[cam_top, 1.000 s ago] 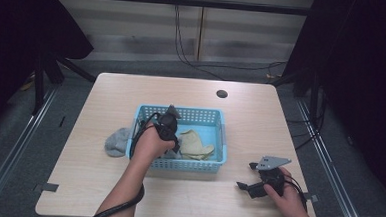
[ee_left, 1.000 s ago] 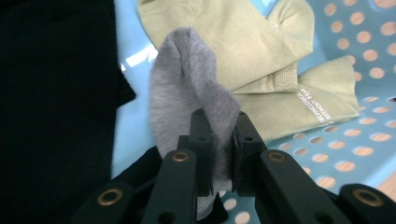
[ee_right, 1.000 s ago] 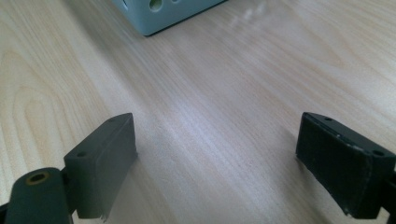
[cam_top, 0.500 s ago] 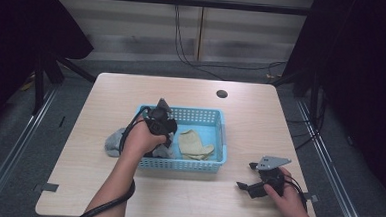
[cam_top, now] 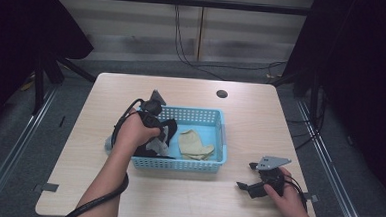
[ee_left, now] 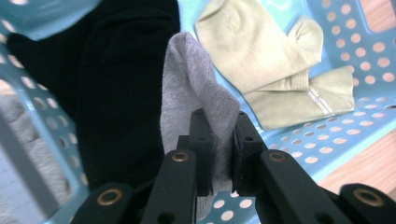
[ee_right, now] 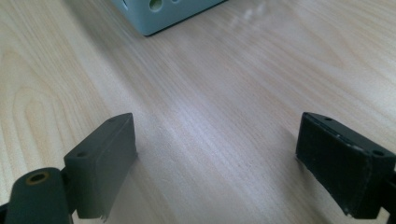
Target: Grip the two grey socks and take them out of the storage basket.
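Left gripper view shows the left claw [ee_left: 219, 140] pinching a grey sock [ee_left: 194, 93] above the blue basket [ee_left: 355, 74]: lifting-out step. Next, carry it clear over the rim. Right claw [ee_right: 219, 163] rests spread on the table [ee_right: 210, 84].

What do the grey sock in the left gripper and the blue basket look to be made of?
Grey sock: soft knit fabric, probably cotton blend; fine ribbed weave and limp folds show. Blue basket: looks like moulded plastic, smooth and slightly glossy, with rows of punched round holes.
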`<state>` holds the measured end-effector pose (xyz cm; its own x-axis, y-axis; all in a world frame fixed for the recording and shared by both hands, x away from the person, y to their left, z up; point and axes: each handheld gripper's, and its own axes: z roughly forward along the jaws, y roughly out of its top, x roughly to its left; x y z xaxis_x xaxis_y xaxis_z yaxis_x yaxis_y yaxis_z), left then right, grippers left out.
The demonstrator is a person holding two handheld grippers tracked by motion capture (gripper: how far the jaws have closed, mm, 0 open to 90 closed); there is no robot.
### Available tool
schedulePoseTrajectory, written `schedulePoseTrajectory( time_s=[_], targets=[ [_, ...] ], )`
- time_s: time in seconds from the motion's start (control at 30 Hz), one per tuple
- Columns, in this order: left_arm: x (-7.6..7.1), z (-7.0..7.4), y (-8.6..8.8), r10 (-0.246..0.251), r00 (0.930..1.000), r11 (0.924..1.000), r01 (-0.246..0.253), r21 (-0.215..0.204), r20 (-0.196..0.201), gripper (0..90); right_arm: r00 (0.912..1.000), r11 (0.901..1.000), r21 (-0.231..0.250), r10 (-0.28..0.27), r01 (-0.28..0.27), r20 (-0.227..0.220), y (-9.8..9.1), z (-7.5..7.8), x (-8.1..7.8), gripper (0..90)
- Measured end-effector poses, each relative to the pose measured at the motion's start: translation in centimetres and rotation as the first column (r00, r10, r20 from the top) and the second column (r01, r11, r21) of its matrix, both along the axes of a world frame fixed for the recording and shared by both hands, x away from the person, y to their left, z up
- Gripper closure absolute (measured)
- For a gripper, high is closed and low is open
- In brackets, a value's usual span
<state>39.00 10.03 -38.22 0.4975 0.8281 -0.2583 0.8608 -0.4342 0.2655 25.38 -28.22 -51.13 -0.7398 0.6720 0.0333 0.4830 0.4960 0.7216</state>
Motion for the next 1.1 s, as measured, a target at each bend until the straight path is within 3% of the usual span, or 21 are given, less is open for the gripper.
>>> schedulePoseTrajectory(
  time_s=[0.63,1.1],
  targets=[
    [0.7,4.2,1.5,0.021,0.9992,0.9995,-0.022,0.025,0.033,81.2,1.0000,1.0000,0.000,0.000,0.000,0.000,0.0,0.0,0.0,11.8],
    [1.0,6.2,4.2,0.069,0.9967,0.9971,-0.071,0.028,0.042,81.2,1.0000,1.0000,0.000,0.000,0.000,-0.001,0.0,0.0,0.0,11.8]
  ],
)
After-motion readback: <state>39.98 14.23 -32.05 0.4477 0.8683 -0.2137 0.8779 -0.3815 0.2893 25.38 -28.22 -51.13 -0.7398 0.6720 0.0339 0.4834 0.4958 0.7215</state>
